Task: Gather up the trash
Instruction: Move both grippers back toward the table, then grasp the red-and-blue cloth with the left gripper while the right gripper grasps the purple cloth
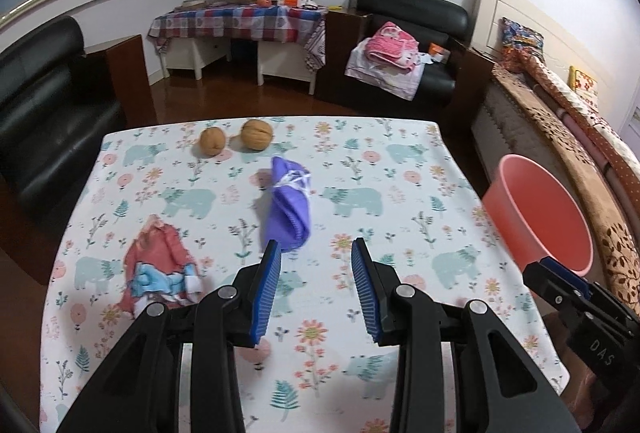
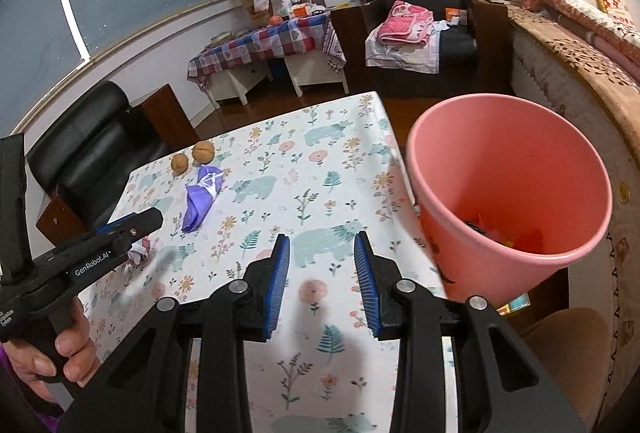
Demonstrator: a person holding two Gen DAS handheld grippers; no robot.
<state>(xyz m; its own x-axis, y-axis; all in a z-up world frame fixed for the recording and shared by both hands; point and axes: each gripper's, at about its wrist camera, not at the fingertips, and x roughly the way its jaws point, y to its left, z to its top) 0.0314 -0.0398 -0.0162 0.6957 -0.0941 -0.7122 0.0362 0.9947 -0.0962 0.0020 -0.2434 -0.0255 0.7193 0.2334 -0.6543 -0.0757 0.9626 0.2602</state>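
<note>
On the bear-print table (image 1: 404, 169) lie a crumpled purple piece (image 1: 286, 205), a red and blue crumpled wrapper (image 1: 160, 269) and two walnuts (image 1: 212, 141) at the far edge. My left gripper (image 1: 316, 253) is open just short of the purple piece, with nothing between its pads. My right gripper (image 2: 322, 245) is open too, over bare cloth (image 2: 320, 161). A pink bin (image 2: 508, 189) holding some scraps stands off the table's right edge. In the right wrist view the purple piece (image 2: 200, 199) lies beyond my left gripper (image 2: 152, 221), which partly hides the wrapper (image 2: 140, 251).
A hand (image 2: 60, 357) holds the left gripper's grip. The right gripper (image 1: 548, 271) shows near the bin (image 1: 544, 217) in the left wrist view. Black armchairs, a checked side table and a bed along the right surround the table.
</note>
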